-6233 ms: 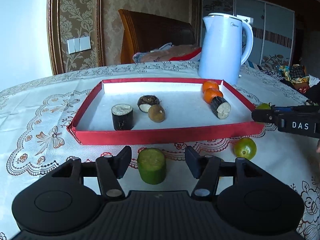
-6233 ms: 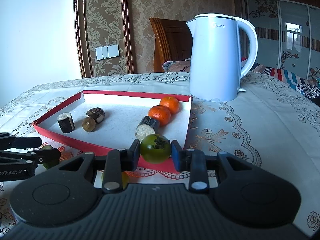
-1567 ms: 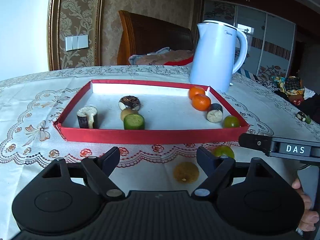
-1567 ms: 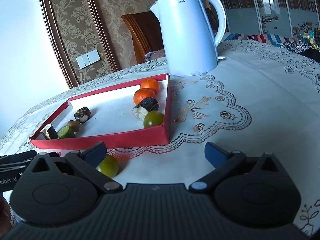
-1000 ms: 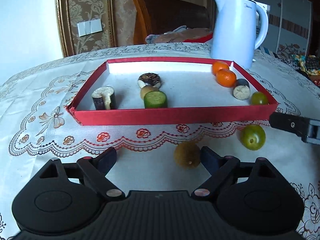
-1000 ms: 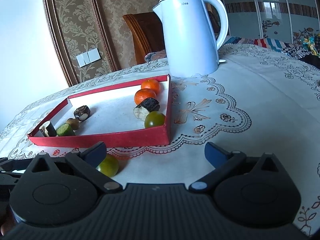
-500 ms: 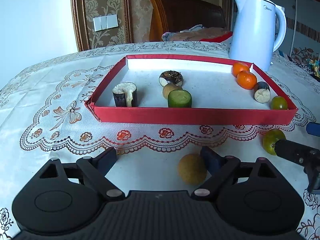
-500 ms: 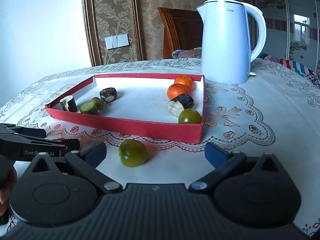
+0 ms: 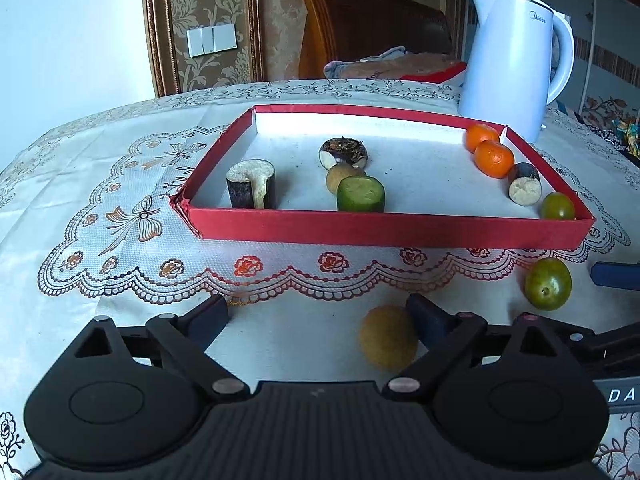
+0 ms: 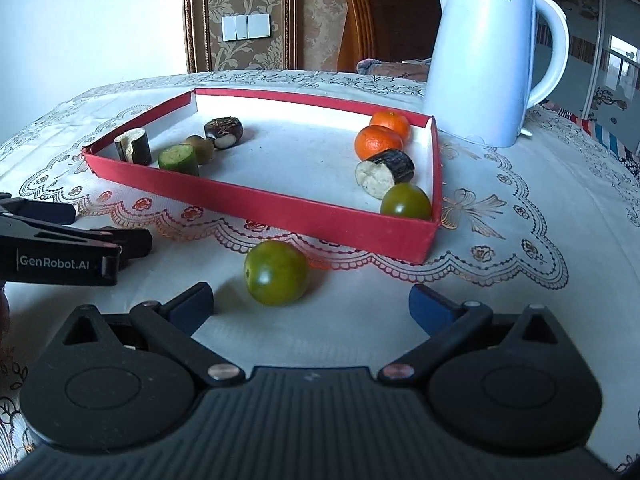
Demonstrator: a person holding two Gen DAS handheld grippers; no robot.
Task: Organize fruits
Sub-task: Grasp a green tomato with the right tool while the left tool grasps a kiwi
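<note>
A red tray [image 9: 384,229] [image 10: 280,210] on the tablecloth holds two oranges [image 9: 493,158], cane pieces, a green cut piece [image 9: 361,193] and a green fruit [image 10: 406,201]. My left gripper [image 9: 318,316] is open; a brownish-yellow round fruit [image 9: 388,338] lies on the cloth touching its right finger's inner side. My right gripper [image 10: 312,300] is open; a loose green round fruit [image 10: 276,272] [image 9: 547,283] lies on the cloth between its fingers, nearer the left one. The left gripper also shows at the left in the right wrist view [image 10: 96,240].
A white electric kettle [image 10: 492,64] [image 9: 516,60] stands behind the tray's right corner. A wooden chair [image 9: 360,28] with cloth on it is behind the table. The table edge curves away at left and right.
Both grippers have moved closer to the loose fruits. The brown fruit now lies against my left gripper's right finger, and the green fruit lies between my right gripper's fingers.
</note>
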